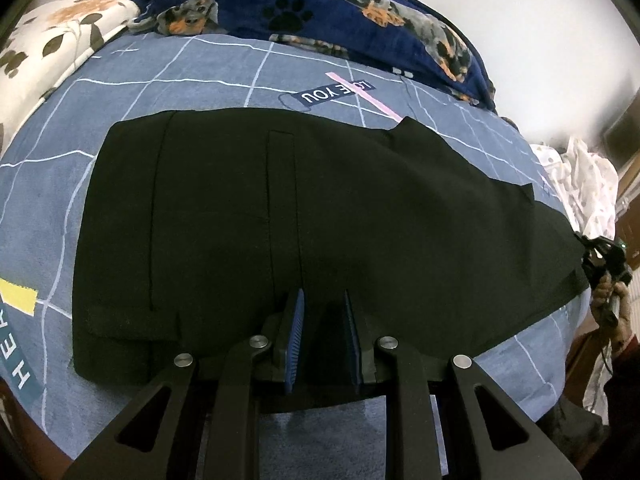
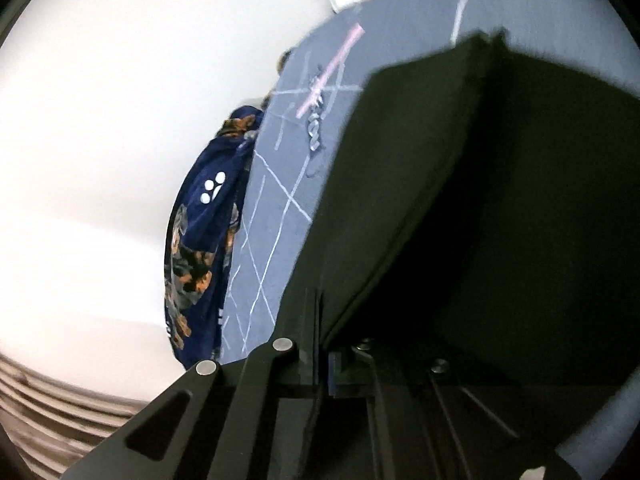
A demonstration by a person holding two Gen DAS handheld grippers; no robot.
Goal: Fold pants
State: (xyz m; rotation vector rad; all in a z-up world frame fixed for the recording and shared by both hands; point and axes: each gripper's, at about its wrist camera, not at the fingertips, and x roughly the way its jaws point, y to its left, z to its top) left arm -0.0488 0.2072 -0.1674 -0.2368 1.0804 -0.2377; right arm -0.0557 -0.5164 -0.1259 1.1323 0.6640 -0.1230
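Note:
Black pants (image 1: 280, 216) lie on a blue grid-patterned bedsheet (image 1: 180, 76), waist end to the left, legs stretching right. My left gripper (image 1: 322, 300) rests over the near edge of the pants, its blue-padded jaws apart with nothing between them. My right gripper (image 2: 320, 320) is shut on the leg end of the pants (image 2: 460, 200) and holds it lifted off the sheet, the cloth draping over the right finger. In the left wrist view that gripper (image 1: 600, 256) shows at the far right, pinching the hem.
A navy dog-print blanket (image 1: 360, 4) lies bunched along the far edge of the bed. A floral pillow (image 1: 52, 48) is at the far left. White dotted fabric (image 1: 580, 184) is piled at the right. A white wall (image 2: 100, 140) stands behind.

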